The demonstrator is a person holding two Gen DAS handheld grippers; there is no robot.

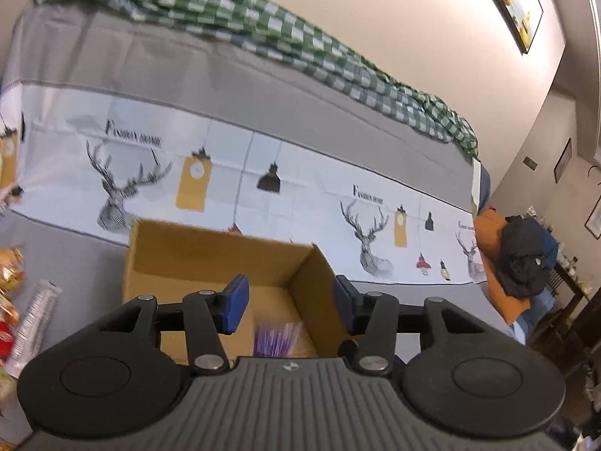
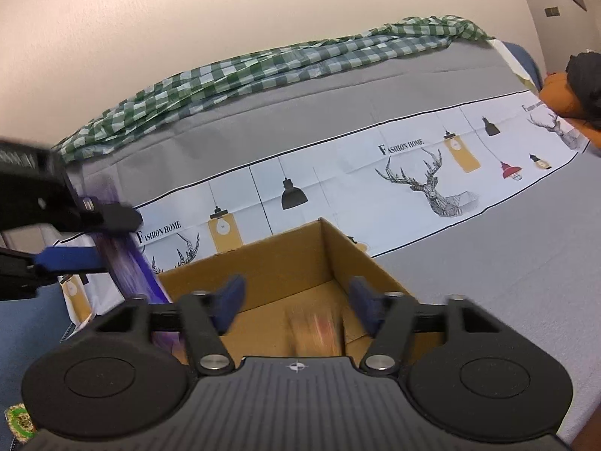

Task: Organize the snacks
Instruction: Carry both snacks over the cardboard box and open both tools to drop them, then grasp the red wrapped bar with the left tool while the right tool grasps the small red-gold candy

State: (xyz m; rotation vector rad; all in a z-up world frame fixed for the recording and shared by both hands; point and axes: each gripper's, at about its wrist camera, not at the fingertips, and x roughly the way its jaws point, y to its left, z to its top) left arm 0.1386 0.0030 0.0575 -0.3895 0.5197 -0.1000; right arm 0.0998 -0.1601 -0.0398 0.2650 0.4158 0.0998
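Observation:
An open cardboard box (image 1: 210,259) stands on the grey cloth; it also shows in the right wrist view (image 2: 285,263). My left gripper (image 1: 291,302) is open above the box, and a blurred purple snack packet (image 1: 278,338) is below its fingers inside the box. In the right wrist view the left gripper (image 2: 90,236) shows at the left edge with the purple packet (image 2: 127,263) between its jaws, blurred. My right gripper (image 2: 296,306) is open and empty over the box, with a blurred orange-red snack (image 2: 319,332) on the box floor below it.
Several snack packets (image 1: 11,293) and a white tube (image 1: 33,323) lie at the left. A green checked cloth (image 1: 233,18) lies along the wall. Dark clothes on an orange cushion (image 1: 522,259) sit at the right. A green packet (image 2: 20,421) lies bottom left.

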